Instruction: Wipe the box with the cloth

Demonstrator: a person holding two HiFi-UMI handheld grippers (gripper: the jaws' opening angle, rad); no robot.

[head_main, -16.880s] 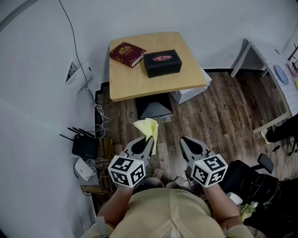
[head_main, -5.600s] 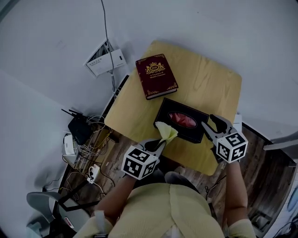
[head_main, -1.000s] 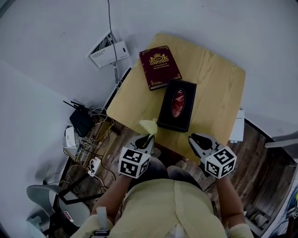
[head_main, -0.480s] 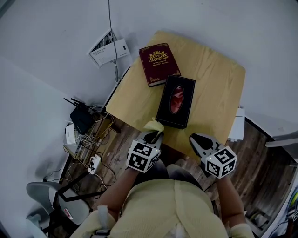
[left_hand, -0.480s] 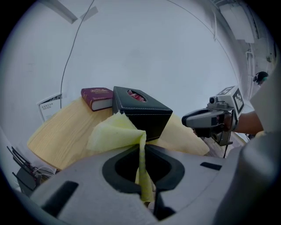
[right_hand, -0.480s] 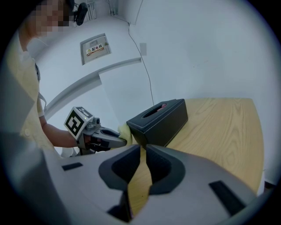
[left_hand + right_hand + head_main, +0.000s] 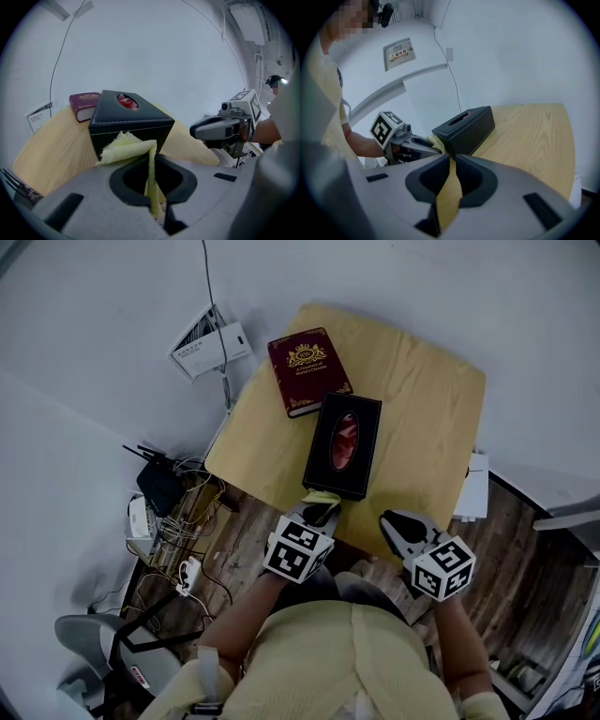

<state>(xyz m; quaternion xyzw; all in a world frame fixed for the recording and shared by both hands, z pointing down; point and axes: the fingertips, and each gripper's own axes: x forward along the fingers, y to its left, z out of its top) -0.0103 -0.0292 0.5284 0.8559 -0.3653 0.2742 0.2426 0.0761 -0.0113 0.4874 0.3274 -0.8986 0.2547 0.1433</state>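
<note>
A black tissue box [image 7: 341,444] lies lengthwise on the wooden table [image 7: 427,399], its short end toward me. My left gripper [image 7: 323,510] is shut on a yellow cloth [image 7: 321,497], and the cloth rests against that near end. In the left gripper view the cloth [image 7: 125,145] folds over in front of the box [image 7: 129,119]. My right gripper [image 7: 394,524] hangs over the table's near edge, right of the box and apart from it. Its jaws have just been closing. They now stand almost together with nothing between them [image 7: 450,158].
A dark red book [image 7: 307,369] lies on the table just beyond the box's far left corner. On the floor to the left are a router [image 7: 159,488] and tangled cables. A white wall box [image 7: 208,341] hangs behind the table. A chair base [image 7: 89,643] stands at lower left.
My left gripper has carried the cloth to the right and forward, from left of the box's near corner up to its near end. The right gripper has stayed where it was.
</note>
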